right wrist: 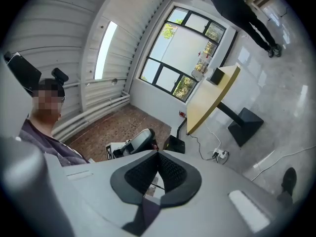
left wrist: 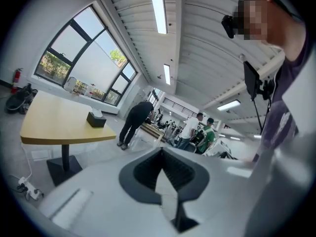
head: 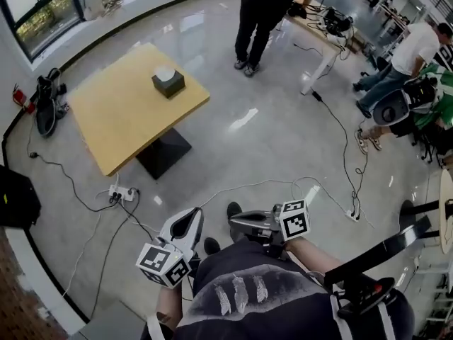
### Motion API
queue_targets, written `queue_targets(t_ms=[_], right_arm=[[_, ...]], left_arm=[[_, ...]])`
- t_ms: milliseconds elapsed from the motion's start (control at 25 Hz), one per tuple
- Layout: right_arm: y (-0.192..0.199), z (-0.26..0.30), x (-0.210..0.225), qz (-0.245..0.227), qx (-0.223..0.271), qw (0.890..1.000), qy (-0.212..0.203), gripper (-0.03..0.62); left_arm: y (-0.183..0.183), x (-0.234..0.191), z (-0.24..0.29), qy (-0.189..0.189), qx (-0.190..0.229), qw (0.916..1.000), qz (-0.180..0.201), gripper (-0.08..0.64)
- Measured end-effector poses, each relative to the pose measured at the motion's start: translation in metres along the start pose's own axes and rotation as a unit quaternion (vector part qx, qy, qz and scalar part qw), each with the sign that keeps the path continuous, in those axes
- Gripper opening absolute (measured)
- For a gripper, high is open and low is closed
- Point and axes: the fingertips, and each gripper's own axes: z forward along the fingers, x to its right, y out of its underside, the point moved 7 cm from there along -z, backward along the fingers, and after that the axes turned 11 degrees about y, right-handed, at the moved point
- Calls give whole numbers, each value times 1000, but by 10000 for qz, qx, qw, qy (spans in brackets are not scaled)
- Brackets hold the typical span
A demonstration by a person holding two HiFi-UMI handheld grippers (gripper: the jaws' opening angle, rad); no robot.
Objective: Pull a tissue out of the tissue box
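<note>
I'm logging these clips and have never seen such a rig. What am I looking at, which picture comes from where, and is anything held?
There is no robot here: a person holds a claw in each hand. The head view comes from a camera on the person's head, looking down at the left claw and the right claw. The other two views come from cameras riding on each claw, looking along its jaws. Both claws are shut and empty. The tissue box stands on the yellow table across the floor, far from both claws.
</note>
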Motion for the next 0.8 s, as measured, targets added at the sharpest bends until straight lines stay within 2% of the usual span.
queue_targets(t_ms=[280, 440, 560, 800], right_arm=[[-37, 33, 28, -22, -235, 9982, -544, -3], [-68, 25, 53, 230, -2, 9970, -736, -3], [-93, 9, 80, 296, 199, 9967, -731, -3], [-135, -19, 124, 395, 180, 9941, -990, -3]], left_arm=[[-14, -24, 5, -730, -26, 9973, -11, 3], [-32, -30, 42, -761, -199, 9969, 82, 3], [-46, -33, 79, -767, -316, 9963, 202, 3], [-69, -35, 145, -994, -519, 9931, 345, 3]])
